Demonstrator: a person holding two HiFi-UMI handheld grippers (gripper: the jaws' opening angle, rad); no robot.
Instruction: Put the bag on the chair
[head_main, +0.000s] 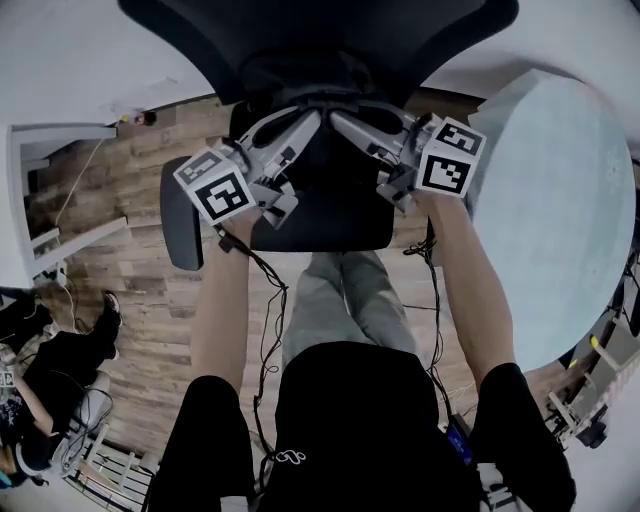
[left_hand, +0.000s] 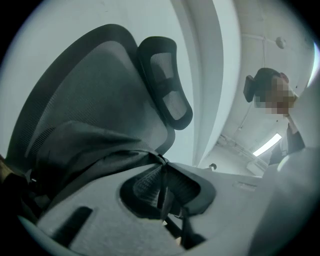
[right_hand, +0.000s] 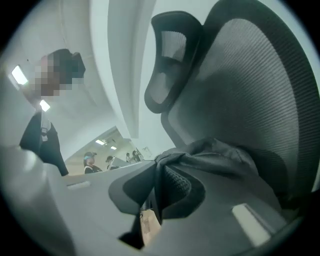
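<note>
A black office chair (head_main: 320, 215) with a mesh back (left_hand: 85, 85) and a headrest (right_hand: 170, 60) stands in front of me. The dark fabric bag (head_main: 305, 75) sits at the rear of the seat, against the backrest. Both grippers meet over it. My left gripper (head_main: 305, 120) is shut on a thin fold of the bag (left_hand: 90, 145), pinched between its pads. My right gripper (head_main: 345, 120) is likewise shut on a bunched fold of the bag (right_hand: 215, 155). How much of the bag's weight the seat takes is hidden by the grippers.
A round pale table (head_main: 560, 200) stands close on the right. The chair's left armrest (head_main: 180, 215) juts out over the wooden floor (head_main: 120, 190). White furniture (head_main: 60, 140) and a seated person (head_main: 60, 370) are at the left. Cables hang from both grippers.
</note>
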